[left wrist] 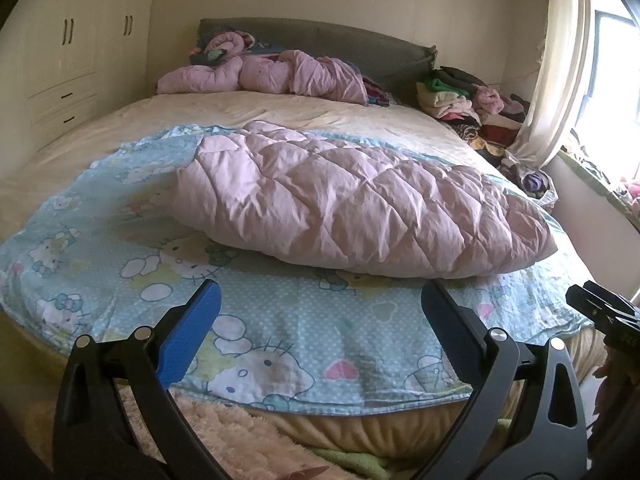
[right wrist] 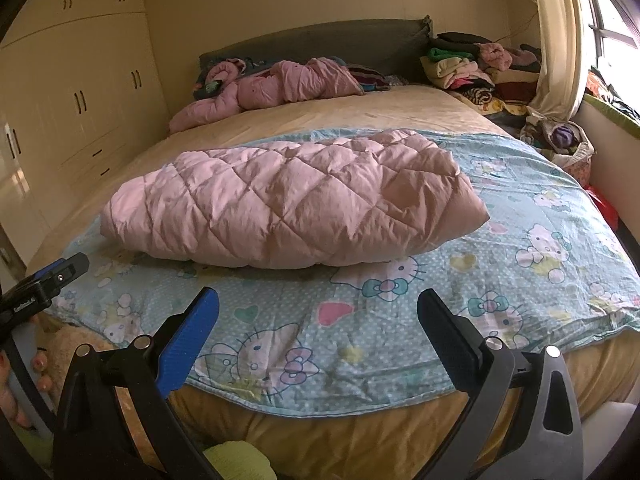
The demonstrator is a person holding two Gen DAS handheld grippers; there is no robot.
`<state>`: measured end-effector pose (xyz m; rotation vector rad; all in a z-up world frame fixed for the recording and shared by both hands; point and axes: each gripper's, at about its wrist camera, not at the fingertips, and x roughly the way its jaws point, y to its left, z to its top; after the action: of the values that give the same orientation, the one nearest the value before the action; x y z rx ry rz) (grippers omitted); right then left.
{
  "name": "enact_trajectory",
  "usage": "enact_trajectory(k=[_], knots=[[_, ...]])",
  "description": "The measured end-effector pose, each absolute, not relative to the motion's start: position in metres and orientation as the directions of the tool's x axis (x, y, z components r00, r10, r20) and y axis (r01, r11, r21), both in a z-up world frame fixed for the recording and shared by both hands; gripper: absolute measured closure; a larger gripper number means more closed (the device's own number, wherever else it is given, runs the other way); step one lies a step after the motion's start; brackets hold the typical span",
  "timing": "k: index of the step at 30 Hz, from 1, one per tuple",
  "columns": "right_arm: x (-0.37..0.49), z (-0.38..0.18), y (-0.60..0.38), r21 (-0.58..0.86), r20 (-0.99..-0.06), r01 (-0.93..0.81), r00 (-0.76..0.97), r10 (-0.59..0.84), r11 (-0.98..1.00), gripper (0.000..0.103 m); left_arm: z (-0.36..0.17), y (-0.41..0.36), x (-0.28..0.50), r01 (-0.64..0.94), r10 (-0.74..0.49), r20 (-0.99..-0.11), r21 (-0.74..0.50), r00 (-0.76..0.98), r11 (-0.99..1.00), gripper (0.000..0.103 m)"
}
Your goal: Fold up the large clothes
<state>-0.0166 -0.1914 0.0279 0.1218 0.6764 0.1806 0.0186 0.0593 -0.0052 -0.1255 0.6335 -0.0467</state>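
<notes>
A: How wide is the left hand-held gripper (left wrist: 320, 300)?

B: Spread wide, its blue pads well apart, with nothing between them. It hovers over the near edge of the Hello Kitty sheet (left wrist: 280, 344) and touches nothing.

A: And the right hand-held gripper (right wrist: 318, 306)?

B: The same: fingers spread wide, empty, held above the sheet's near edge by the foot of the bed (right wrist: 360, 432).

A: Where is the garment?

B: The pink quilted coat (left wrist: 352, 204) lies folded into a thick bundle on the sheet, across the middle of the bed, beyond both grippers and apart from them.

A: Anything else on the bed?

B: Another pink quilted garment (right wrist: 272, 88) lies crumpled by the grey headboard (right wrist: 320, 40), and a pile of folded clothes (right wrist: 472, 68) sits at the far right corner near the curtain (right wrist: 556, 40).
</notes>
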Motion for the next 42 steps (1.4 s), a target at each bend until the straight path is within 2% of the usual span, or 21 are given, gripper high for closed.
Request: enact_trajectory(k=[42], knots=[[-0.0194,0.0276,-0.1853,0.176,-0.615,-0.146,0.756,0.224,0.974,0.004,-0.0039,0.0614,0.0177,-0.002,-0.071,-0.589,-0.123,0.805,0.992,0.009]])
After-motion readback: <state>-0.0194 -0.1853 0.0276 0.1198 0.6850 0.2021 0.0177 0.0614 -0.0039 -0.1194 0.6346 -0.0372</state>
